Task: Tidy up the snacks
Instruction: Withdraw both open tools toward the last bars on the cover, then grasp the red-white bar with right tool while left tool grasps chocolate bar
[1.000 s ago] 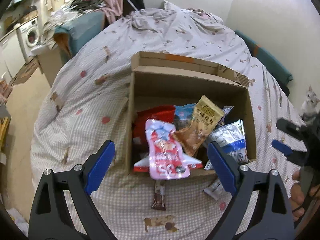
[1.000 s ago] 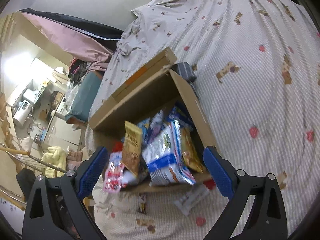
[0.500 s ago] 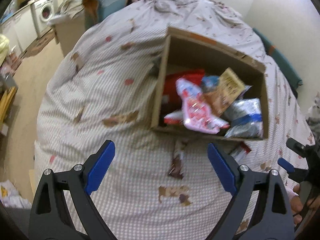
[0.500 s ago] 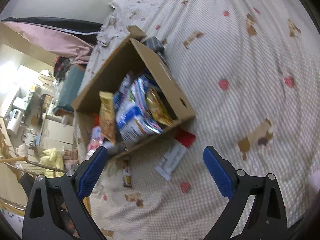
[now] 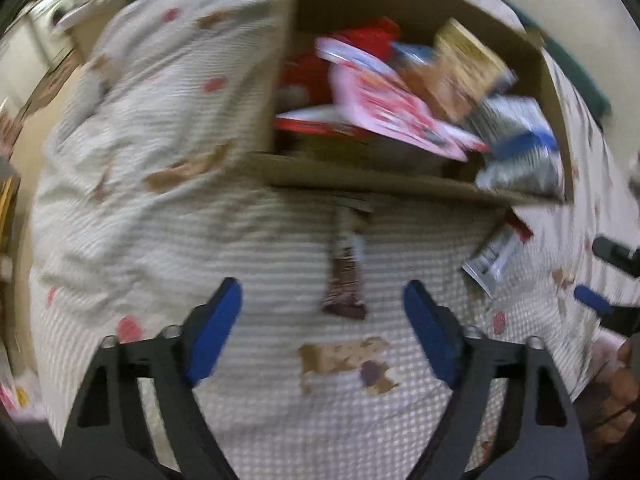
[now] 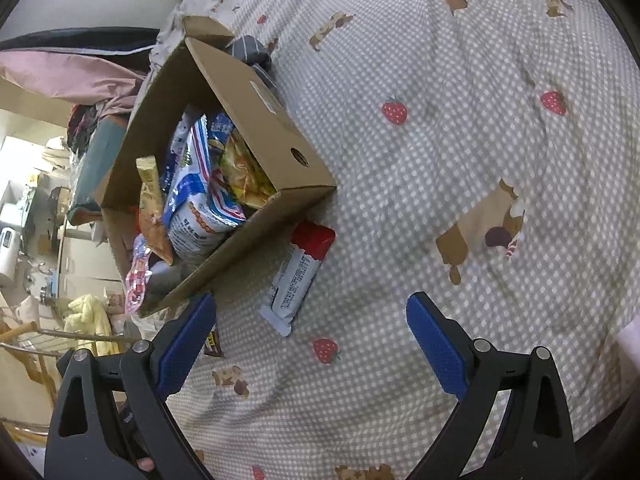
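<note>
An open cardboard box (image 5: 360,178) (image 6: 260,104) full of snack bags sits on a checked bedspread. A brown snack bar (image 5: 345,270) lies on the spread in front of the box, just ahead of my left gripper (image 5: 322,324), which is open and empty. A grey and red snack bar (image 6: 298,276) (image 5: 496,254) lies by the box's near corner, just ahead of my right gripper (image 6: 310,332), also open and empty. The brown bar's end shows by the right gripper's left finger (image 6: 214,344). The left wrist view is blurred.
The bedspread (image 6: 460,160) stretches wide to the right of the box. A dark folded cloth (image 6: 252,54) lies behind the box. Beyond the bed's left edge are the floor, a drying rack (image 6: 40,340) and cluttered furniture. The right gripper shows at the left view's right edge (image 5: 612,280).
Both grippers have dropped toward the bedspread and tilted down. The box has moved up in both views, and the two loose bars now lie between the fingers.
</note>
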`<state>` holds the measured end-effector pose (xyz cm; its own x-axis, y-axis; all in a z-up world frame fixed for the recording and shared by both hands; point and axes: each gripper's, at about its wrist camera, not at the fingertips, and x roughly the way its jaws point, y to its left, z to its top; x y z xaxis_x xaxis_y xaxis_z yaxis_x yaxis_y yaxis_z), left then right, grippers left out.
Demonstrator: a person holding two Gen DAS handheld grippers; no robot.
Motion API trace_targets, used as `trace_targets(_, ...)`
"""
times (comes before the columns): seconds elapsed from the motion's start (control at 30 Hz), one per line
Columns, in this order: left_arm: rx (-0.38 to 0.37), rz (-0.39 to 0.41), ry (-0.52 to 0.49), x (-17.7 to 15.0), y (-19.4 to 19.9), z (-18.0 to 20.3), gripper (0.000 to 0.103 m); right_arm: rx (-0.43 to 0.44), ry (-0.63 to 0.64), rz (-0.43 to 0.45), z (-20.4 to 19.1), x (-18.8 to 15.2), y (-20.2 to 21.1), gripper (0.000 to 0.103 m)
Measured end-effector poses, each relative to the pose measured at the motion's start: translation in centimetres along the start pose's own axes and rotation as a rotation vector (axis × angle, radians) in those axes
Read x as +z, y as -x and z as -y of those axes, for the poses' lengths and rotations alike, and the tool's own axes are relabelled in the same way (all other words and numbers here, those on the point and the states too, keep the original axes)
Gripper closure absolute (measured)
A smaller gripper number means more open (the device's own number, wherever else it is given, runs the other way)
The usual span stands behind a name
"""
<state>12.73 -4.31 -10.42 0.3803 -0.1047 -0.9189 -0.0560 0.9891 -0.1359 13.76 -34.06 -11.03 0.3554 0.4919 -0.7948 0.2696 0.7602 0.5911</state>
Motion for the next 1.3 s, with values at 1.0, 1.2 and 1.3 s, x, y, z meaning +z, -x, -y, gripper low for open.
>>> trace_targets(1.0,0.107,-0.051,-0.027,1.7,-4.0,1.4,0.09,-0.384,0.307,-0.109,-5.8,-1.0,-11.2,0.059)
trace_targets(1.2,0.123,-0.061,-0.01,1.3,-3.5,0.8,0.09,-0.338,0.327,-0.12,-3.1,-1.1,-8.9,0.068)
trace_targets(1.3,0.121,-0.059,0.0,0.7,-2.9,0.1,0.09,-0.325,0.315,-0.121,-1.8,-1.3,-7.5,0.068)
